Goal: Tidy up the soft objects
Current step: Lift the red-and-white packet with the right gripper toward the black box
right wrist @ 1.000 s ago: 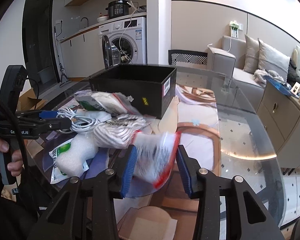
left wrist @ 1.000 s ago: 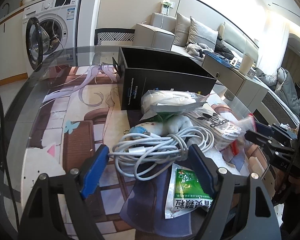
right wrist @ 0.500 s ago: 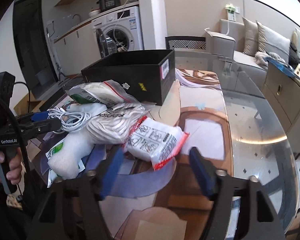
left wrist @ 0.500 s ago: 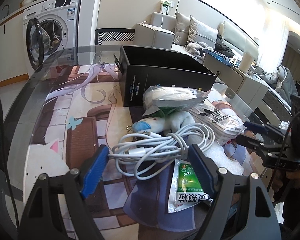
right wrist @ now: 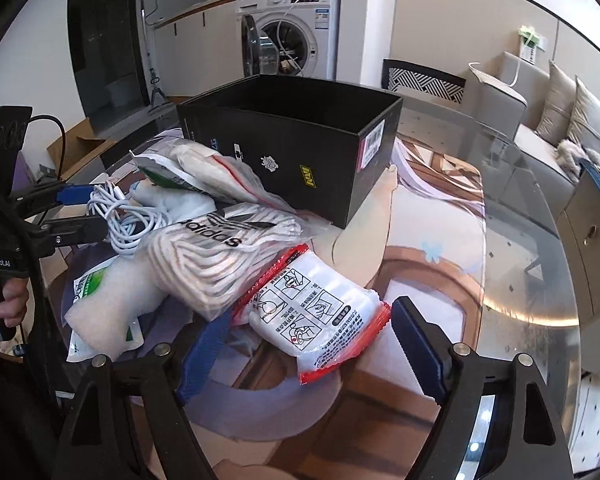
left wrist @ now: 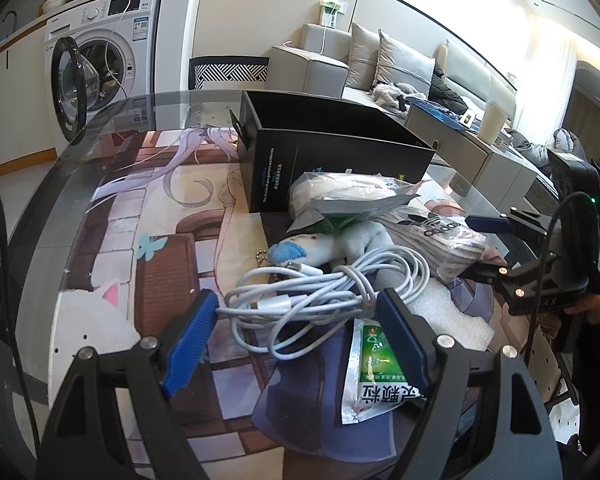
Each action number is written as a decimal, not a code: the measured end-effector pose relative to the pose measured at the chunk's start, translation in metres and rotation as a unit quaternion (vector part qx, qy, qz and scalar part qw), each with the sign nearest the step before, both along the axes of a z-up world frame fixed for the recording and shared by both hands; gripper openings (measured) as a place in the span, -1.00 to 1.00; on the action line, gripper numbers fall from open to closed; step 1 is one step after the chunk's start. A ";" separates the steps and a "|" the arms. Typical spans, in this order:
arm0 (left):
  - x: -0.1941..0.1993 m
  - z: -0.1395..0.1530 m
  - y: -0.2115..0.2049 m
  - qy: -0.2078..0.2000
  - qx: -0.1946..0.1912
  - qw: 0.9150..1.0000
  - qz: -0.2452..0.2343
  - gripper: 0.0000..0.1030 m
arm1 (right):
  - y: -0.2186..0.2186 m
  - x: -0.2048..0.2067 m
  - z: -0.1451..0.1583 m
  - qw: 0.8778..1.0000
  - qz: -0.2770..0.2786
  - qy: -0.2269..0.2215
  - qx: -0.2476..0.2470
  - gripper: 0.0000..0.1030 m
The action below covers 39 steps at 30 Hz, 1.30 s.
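Soft goods heaped on glass tabletop (right wrist: 512,216) just in front of black box (right wrist: 300,148), box open at top. Right gripper (right wrist: 312,354): jaws released, just been opening, spread wide either side of red-edged packet (right wrist: 320,312), pads clear of it; packet lying flat, touching striped sock bag (right wrist: 224,256). Left gripper (left wrist: 296,344): jaws spread, white cable (left wrist: 324,292) coiled between them, near ends of both pads, nothing clenched. Beside cable: plush toy (left wrist: 320,246), green-printed pouch (left wrist: 380,376), white foam piece (left wrist: 452,312). Clear bag (left wrist: 348,196) on top of heap, against box wall.
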<state>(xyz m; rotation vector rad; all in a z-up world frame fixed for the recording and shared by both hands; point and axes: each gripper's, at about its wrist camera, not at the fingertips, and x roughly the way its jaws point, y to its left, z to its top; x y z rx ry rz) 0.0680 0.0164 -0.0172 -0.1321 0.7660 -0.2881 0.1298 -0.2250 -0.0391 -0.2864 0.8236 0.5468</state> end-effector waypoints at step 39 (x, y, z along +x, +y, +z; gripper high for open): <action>-0.003 -0.001 0.002 0.007 0.001 1.000 -0.009 0.58 | 0.007 -0.023 -0.006 0.987 0.153 0.033 -0.045 0.58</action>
